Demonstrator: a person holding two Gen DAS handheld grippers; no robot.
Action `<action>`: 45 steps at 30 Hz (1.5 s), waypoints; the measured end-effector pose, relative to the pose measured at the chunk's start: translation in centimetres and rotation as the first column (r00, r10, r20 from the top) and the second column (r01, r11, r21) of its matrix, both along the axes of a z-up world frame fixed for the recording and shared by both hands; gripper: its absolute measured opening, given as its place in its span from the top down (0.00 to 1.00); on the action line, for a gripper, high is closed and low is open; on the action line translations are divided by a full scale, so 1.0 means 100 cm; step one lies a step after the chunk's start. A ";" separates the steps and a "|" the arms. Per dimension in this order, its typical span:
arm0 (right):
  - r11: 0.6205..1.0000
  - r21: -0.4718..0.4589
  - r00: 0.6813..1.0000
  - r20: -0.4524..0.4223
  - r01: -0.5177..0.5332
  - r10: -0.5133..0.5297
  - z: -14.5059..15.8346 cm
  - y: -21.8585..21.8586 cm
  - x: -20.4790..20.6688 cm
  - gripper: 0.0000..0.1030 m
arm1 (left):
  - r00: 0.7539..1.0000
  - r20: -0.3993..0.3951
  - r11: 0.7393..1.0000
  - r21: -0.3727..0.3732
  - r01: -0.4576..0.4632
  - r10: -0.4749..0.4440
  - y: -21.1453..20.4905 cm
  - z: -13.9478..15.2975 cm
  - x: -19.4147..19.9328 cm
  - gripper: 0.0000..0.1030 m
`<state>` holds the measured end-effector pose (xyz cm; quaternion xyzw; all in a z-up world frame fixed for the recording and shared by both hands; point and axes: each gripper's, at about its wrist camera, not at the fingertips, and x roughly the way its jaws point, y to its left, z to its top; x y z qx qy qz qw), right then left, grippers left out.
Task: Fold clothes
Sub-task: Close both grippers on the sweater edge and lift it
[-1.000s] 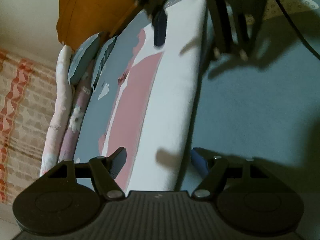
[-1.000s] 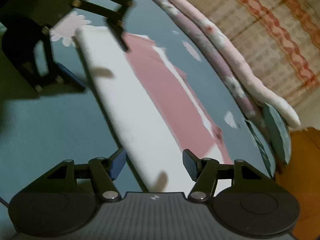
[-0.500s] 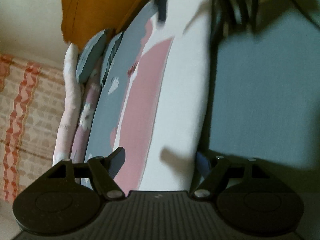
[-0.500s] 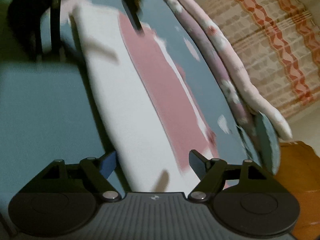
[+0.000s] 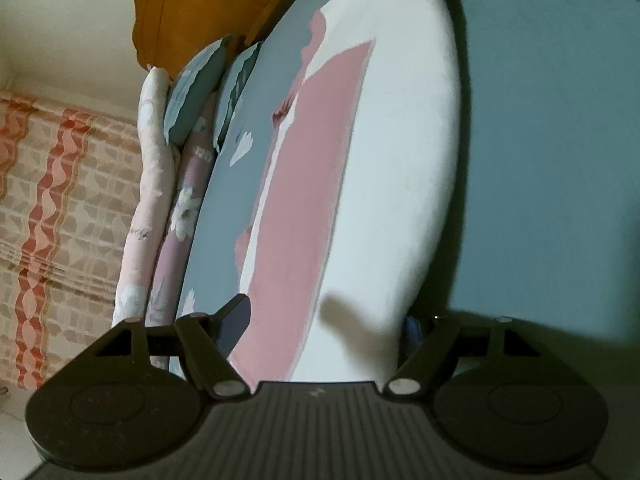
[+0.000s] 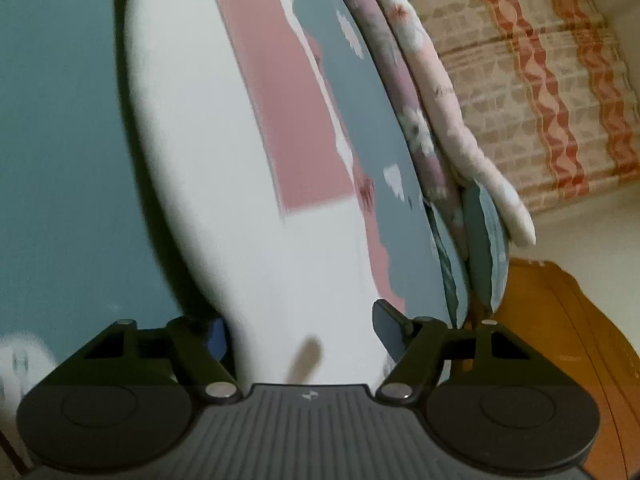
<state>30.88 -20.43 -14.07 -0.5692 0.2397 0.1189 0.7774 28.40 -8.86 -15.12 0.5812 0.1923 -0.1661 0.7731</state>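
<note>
Left wrist view has my left gripper (image 5: 326, 322) with its jaws spread wide, one finger (image 5: 236, 322) over the pink band and the other down at the far edge of the cloth, so the white garment (image 5: 400, 184) runs between them without being pinched. That garment is a long folded strip, white with a pink panel (image 5: 312, 184) along one side, lying on the grey-blue bedsheet (image 5: 552, 160). Beside it, a rolled floral quilt (image 5: 154, 184) lies along the bed's edge, with two grey-blue pillows (image 5: 192, 96) against an orange wooden headboard (image 5: 208, 8). From the right wrist camera my right gripper (image 6: 304, 332) stands likewise parted at the opposite end of the same white garment (image 6: 224, 160), its fingers (image 6: 386, 330) straddling the cloth with a gap on both sides. The bedsheet (image 6: 52, 140) lies to one side of the strip, the quilt (image 6: 440, 92) and an orange-patterned curtain (image 6: 540, 80) to the other. Both views are somewhat blurred.
</note>
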 end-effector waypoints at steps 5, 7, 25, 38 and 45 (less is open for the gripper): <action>1.000 0.013 1.000 -0.013 0.008 -0.008 0.003 -0.009 0.000 0.30 | 1.000 -0.002 1.000 0.002 -0.024 0.024 0.018 -0.001 -0.007 0.26; 1.000 -0.015 1.000 -0.017 0.026 -0.026 0.001 -0.021 -0.006 0.36 | 0.999 -0.007 0.999 -0.019 -0.045 0.045 0.029 0.000 -0.009 0.27; 0.995 0.075 0.993 -0.102 0.067 -0.059 0.016 -0.010 -0.016 0.87 | 0.996 -0.087 1.000 0.017 -0.024 0.026 0.017 0.012 -0.005 0.93; 0.985 0.160 0.986 -0.162 0.063 -0.037 0.063 -0.004 -0.066 0.87 | 0.997 -0.073 0.999 -0.033 -0.040 0.038 0.036 0.061 -0.067 0.94; 0.985 0.158 0.980 -0.198 0.065 -0.033 0.075 0.001 -0.113 0.87 | 0.997 -0.072 0.998 -0.057 -0.020 0.016 0.037 0.071 -0.133 0.94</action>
